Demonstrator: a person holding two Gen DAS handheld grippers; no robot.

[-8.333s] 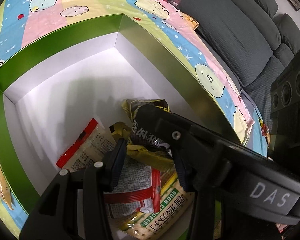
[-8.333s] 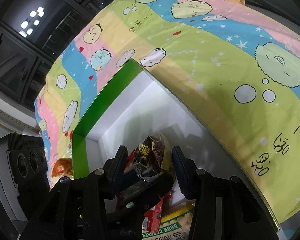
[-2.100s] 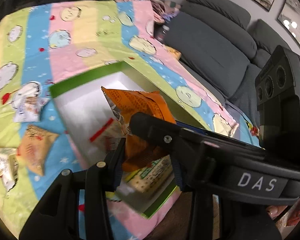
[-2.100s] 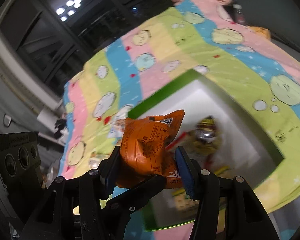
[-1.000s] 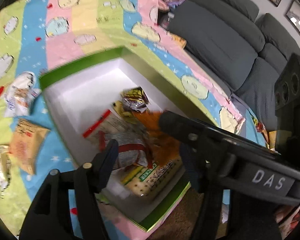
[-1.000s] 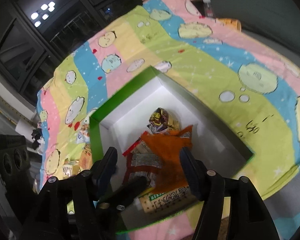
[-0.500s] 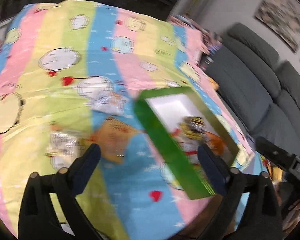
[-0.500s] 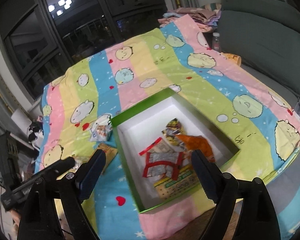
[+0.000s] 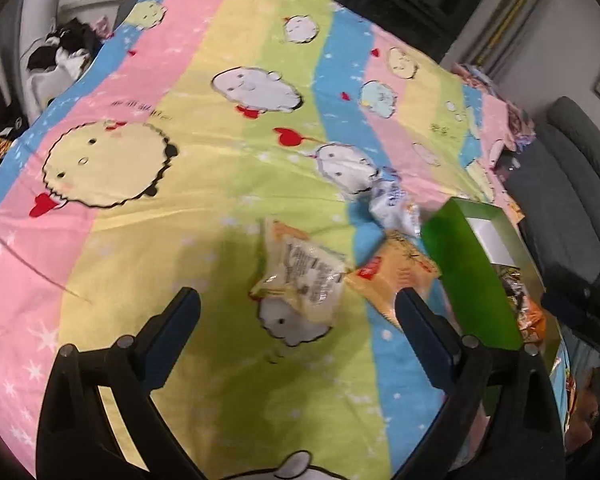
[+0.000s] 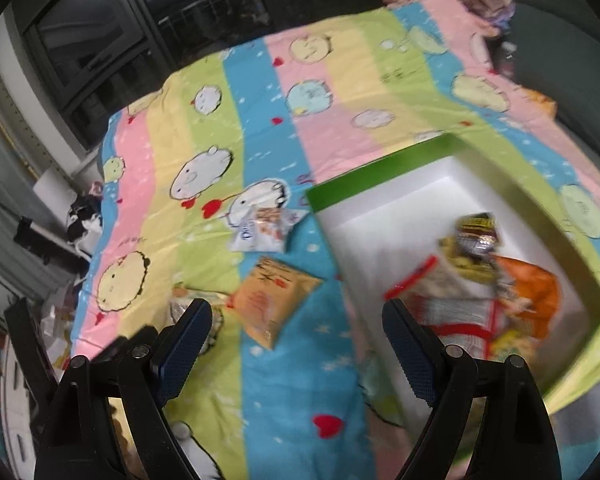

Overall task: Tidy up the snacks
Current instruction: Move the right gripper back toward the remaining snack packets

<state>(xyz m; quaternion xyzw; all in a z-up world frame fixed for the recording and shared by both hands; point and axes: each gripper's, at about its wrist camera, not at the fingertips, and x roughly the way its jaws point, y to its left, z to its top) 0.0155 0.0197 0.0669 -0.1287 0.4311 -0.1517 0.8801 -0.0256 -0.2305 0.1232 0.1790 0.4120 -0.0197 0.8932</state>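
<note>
— What do I have under the left claw point(image 9: 296, 300)?

— My left claw hangs with its fingers spread wide and nothing between them, over the striped pastel cartoon-print cloth point(image 9: 204, 152). A pale yellow-green crinkled snack packet point(image 9: 300, 276) lies flat on the cloth just ahead of the fingers. Touching its right edge is a flat orange-tan snack pouch point(image 9: 396, 276), and beyond that a white and blue crumpled snack bag point(image 9: 392, 204), next to the green side of the box.

— And the right side?

— My right claw point(image 10: 296, 328) is also wide apart and empty. Through it I see the green-walled, white-lined cardboard box point(image 10: 380, 178) resting on the cloth. Inside, bunched at its near end, sit a bright orange foil bag point(image 10: 536, 296), a red-trimmed clear packet point(image 10: 448, 308) and a black and yellow wrapper point(image 10: 476, 236). The three loose packs lie outside the box, to its left.
</note>
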